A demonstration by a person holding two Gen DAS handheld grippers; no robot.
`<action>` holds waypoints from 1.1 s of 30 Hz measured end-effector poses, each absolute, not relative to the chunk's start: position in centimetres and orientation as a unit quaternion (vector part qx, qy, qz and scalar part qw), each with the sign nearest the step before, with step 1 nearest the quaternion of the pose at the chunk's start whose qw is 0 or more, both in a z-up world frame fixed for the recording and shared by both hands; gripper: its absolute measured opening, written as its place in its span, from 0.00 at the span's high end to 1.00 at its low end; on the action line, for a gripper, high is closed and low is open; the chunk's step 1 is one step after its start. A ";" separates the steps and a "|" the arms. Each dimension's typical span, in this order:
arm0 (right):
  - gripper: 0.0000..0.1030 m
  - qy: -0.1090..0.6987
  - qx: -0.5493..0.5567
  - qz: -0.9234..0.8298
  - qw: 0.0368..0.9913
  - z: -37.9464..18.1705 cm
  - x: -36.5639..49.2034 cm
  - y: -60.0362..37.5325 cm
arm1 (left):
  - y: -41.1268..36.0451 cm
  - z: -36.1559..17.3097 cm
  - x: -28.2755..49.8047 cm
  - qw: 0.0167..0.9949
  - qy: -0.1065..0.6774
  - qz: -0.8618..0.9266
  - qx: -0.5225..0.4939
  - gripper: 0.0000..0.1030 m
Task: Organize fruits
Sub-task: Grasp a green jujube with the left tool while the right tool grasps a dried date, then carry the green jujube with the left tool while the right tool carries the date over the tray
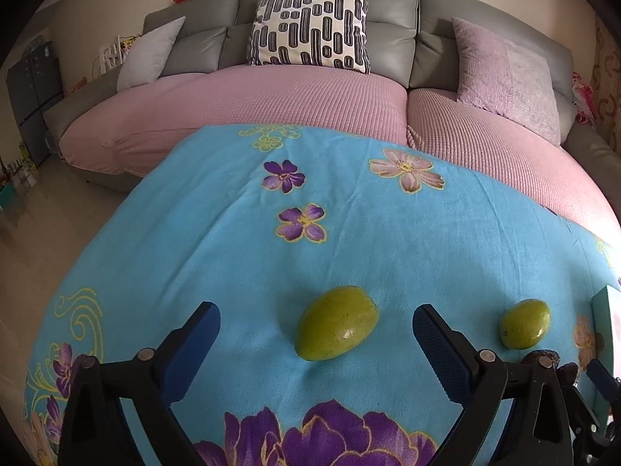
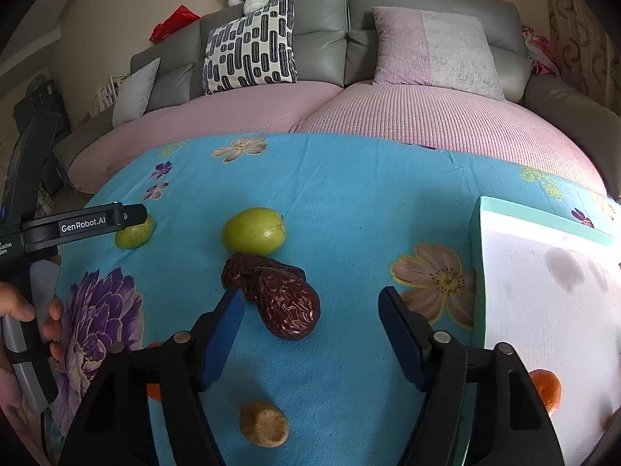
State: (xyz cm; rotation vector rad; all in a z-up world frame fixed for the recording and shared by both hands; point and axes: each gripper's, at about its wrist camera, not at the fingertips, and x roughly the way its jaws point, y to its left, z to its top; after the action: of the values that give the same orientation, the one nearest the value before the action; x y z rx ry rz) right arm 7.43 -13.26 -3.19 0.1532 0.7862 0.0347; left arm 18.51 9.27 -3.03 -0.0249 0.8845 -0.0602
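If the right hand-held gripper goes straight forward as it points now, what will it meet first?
Most likely the dark red dates: they lie just ahead of the open right hand-held gripper, near its left finger. Depth is hard to judge.

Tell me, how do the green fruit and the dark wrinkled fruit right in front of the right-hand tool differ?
The green fruit is smooth, glossy and rounded; the dark wrinkled fruit is reddish-brown, shrivelled and longer. The green fruit lies farther from the right gripper, while the wrinkled fruit sits between its open fingers, untouched. A second wrinkled fruit lies between them. Both rest on the blue flowered cloth, outside the white tray.
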 end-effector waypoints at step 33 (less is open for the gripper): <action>0.65 0.363 0.111 0.017 0.925 -1.0 6.0 -14.6 | 6.4 2.4 14.9 0.910 0.398 -0.109 -0.036 0.51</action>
State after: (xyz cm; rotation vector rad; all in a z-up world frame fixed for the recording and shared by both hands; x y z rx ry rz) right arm 5.96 -14.58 -0.97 0.2277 0.7452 0.0351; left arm 14.94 6.40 2.38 -0.0737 0.8198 -0.2243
